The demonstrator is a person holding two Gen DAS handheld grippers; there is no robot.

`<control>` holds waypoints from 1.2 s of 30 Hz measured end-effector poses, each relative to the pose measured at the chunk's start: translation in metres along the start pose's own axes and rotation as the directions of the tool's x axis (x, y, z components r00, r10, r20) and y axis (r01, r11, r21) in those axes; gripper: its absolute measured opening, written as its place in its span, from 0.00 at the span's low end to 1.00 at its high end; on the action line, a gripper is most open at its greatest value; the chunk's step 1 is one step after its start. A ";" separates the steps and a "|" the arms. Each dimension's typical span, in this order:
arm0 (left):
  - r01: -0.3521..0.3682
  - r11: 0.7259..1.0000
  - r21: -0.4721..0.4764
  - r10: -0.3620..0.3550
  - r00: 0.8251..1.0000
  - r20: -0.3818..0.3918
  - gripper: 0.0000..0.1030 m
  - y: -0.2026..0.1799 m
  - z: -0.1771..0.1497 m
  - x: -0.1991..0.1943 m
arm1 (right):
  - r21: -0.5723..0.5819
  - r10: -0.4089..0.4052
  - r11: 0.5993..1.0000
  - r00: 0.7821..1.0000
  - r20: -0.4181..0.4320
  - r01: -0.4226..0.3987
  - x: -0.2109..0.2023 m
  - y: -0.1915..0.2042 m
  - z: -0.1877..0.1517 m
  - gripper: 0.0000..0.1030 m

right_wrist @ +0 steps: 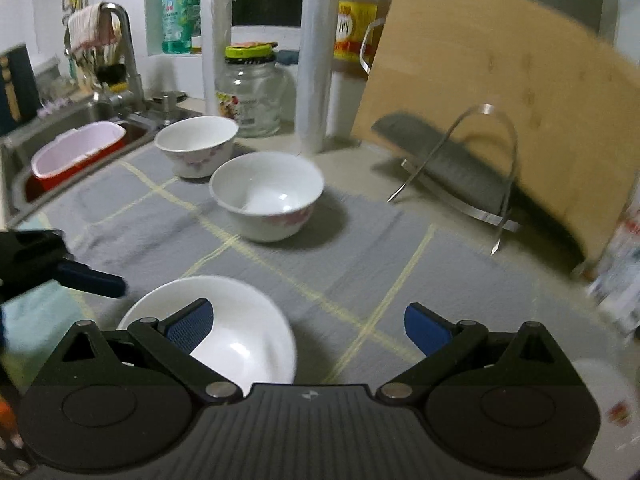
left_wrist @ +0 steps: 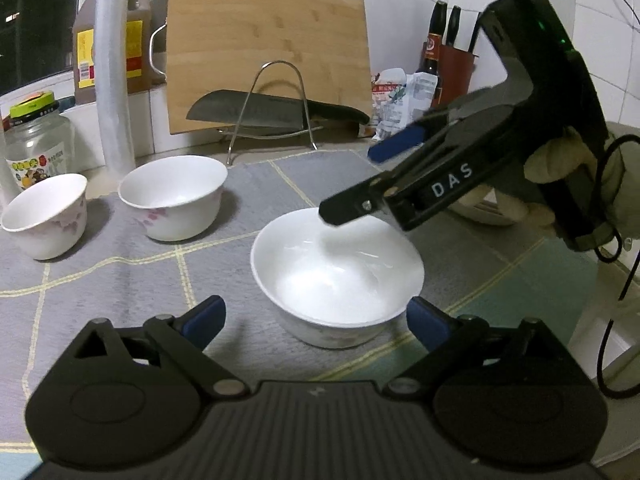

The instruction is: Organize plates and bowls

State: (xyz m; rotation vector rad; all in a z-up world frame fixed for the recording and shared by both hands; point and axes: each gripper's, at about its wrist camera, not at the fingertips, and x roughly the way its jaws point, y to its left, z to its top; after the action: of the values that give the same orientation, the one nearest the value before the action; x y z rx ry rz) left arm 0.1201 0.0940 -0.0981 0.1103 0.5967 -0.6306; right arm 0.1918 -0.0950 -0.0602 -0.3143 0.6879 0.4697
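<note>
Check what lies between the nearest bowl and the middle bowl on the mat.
Only bare grey mat with a yellow grid line separates the nearest bowl from the middle bowl. The right wrist view shows it best; the left wrist view agrees.

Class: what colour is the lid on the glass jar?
The lid is yellow-green; clearest in the right wrist view.
</note>
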 end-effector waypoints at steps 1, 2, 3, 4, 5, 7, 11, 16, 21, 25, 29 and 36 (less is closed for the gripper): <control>0.002 1.000 -0.002 -0.002 1.000 0.003 0.94 0.002 0.000 -0.002 | -0.021 -0.021 1.000 1.000 0.004 0.021 -0.001 0.003 0.003 1.00; 0.005 1.000 -0.004 -0.005 1.000 0.004 0.94 0.004 -0.001 -0.004 | -0.035 -0.034 0.999 0.999 0.007 0.034 -0.002 0.005 0.005 1.00; 0.006 1.000 -0.006 -0.006 1.000 0.004 0.94 0.006 -0.001 -0.006 | -0.044 -0.042 0.998 0.999 0.009 0.042 -0.003 0.007 0.007 1.00; 0.003 1.000 -0.006 -0.003 1.000 0.006 0.94 0.007 -0.002 -0.008 | -0.051 -0.043 0.998 0.999 0.007 0.043 -0.004 0.008 0.009 1.00; -0.002 1.000 -0.004 0.002 1.000 0.009 0.94 0.009 -0.002 -0.010 | -0.054 -0.041 0.998 0.999 0.001 0.041 -0.003 0.009 0.011 1.00; -0.015 1.000 -0.002 0.015 1.000 0.011 0.94 0.010 -0.003 -0.014 | -0.069 -0.047 0.997 0.999 -0.010 0.046 -0.002 0.012 0.013 1.00; -0.065 0.998 -0.027 0.066 0.998 0.015 0.94 0.012 -0.002 -0.024 | -0.098 -0.051 0.994 0.999 -0.018 0.049 -0.002 0.015 0.015 1.00; -0.172 0.982 -0.081 0.174 0.985 0.014 0.96 0.008 0.004 -0.036 | -0.113 -0.002 0.994 1.000 -0.020 0.000 -0.001 0.007 0.016 1.00; -0.319 0.942 -0.106 0.322 0.947 0.011 0.99 0.004 0.017 -0.044 | -0.153 0.058 0.987 0.998 0.020 -0.054 -0.006 -0.002 0.017 1.00; -0.370 0.920 -0.130 0.373 0.928 0.002 0.99 0.007 0.035 -0.044 | -0.138 0.111 0.985 0.992 0.052 -0.103 -0.006 -0.010 0.022 1.00; -0.397 0.911 -0.109 0.401 0.916 0.016 0.99 0.015 0.055 -0.041 | -0.125 0.136 0.984 0.988 0.074 -0.127 -0.004 -0.011 0.029 1.00; -0.347 0.934 -0.079 0.347 0.938 -0.014 0.99 0.052 0.085 -0.008 | -0.097 0.129 0.988 0.986 0.106 -0.119 0.008 0.002 0.043 1.00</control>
State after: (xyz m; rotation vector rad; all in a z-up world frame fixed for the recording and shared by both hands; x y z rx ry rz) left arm 0.1867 0.1168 -0.0272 0.1362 0.5839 -0.2621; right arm 0.2190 -0.0729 -0.0344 -0.3292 0.5802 0.6340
